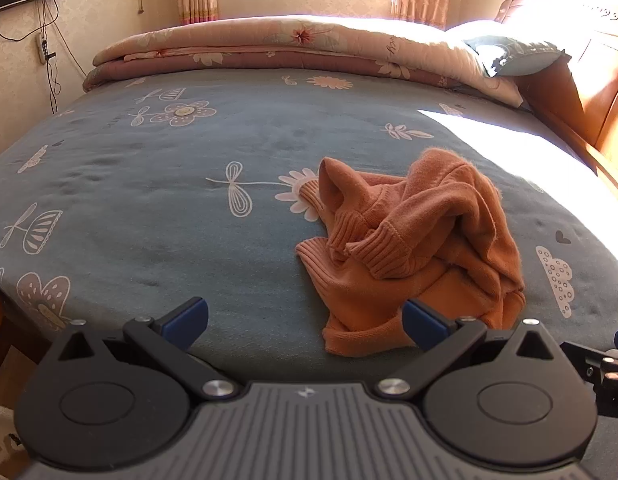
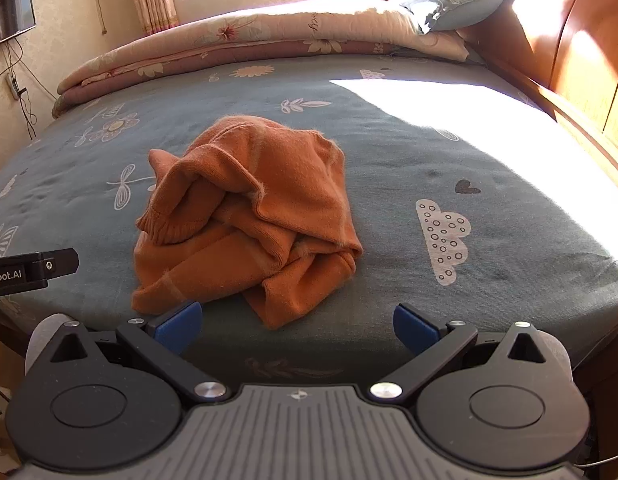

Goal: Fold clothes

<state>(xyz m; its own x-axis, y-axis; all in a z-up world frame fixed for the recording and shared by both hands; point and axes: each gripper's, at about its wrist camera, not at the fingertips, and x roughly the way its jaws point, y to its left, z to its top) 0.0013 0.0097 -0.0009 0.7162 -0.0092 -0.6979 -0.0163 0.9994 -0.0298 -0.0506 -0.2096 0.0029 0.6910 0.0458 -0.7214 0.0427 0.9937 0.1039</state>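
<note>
- The orange sweater (image 2: 245, 216) lies in a crumpled heap on the blue flowered bed sheet (image 1: 149, 184), near the front edge of the bed and well apart from the folded quilt (image 1: 269, 48) and the pillow (image 1: 513, 54) at the far side.
- The left gripper (image 1: 305, 322) hovers at the near edge with its jaws spread wide and holding nothing; the heap sits ahead and toward its right-hand finger.
- The right gripper (image 2: 297, 324) is likewise wide open and empty, with the heap ahead and slightly left of centre.
- The step in hand looks like the first one: getting the sweater out of its bundle and spread flat before any fold is made.
- A ribbed cuff (image 1: 383, 250) sticks out on top of the pile in the left view. That is probably the easiest handle, since the knit there is thick and stands free of the sheet.
- A good approach, in my judgement, is for each gripper to pinch a single layer at a separate edge, such as a cuff and the hem, and then draw them apart.
- Biting deep into the heap risks catching several layers, or the sheet, and dragging the whole bundle.
- The knit looks soft and stretchy, so a slow, low pull should flatten it better than a high lift.
- Which end is the collar I cannot tell.
</note>
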